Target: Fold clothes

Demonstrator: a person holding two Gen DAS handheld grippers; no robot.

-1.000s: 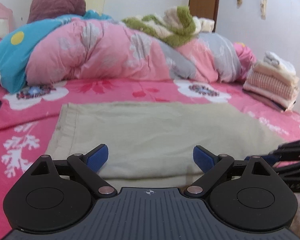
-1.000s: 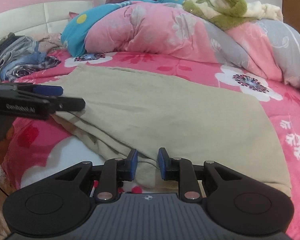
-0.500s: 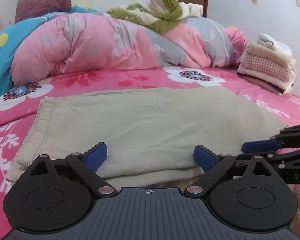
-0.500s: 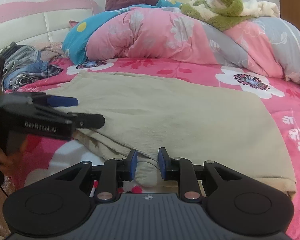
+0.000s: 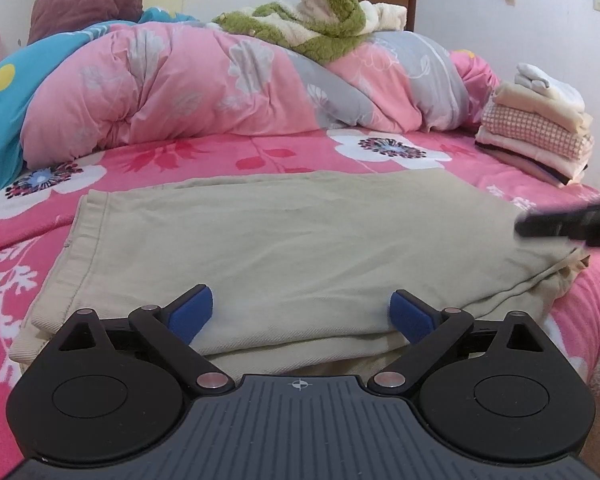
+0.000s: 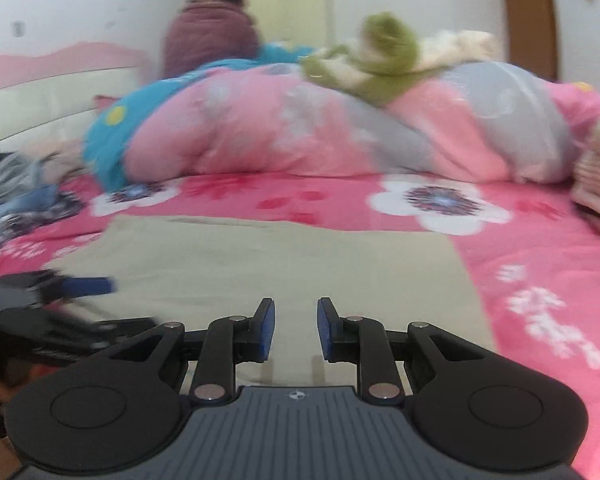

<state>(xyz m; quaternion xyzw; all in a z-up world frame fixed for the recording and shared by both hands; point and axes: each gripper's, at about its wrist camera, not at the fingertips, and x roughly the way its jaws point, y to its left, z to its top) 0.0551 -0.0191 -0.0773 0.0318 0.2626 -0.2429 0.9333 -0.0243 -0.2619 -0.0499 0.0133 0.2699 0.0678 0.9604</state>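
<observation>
Right gripper [image 6: 296,330] lifted off beige garment [image 5: 292,248], folded stack [image 5: 536,136] nearby

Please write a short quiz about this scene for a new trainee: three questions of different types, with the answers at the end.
1. True or false: the jaws of the left hand-held gripper stand wide open at the near edge of the beige garment.
2. In the left wrist view, where is the stack of folded clothes?
A. at the far right of the bed
B. on the beige garment
C. between the left jaws
3. Fill in: the green and cream fleece lies on top of the pink flowered ____.

Key: 1 true; 2 A; 3 quilt.
</observation>
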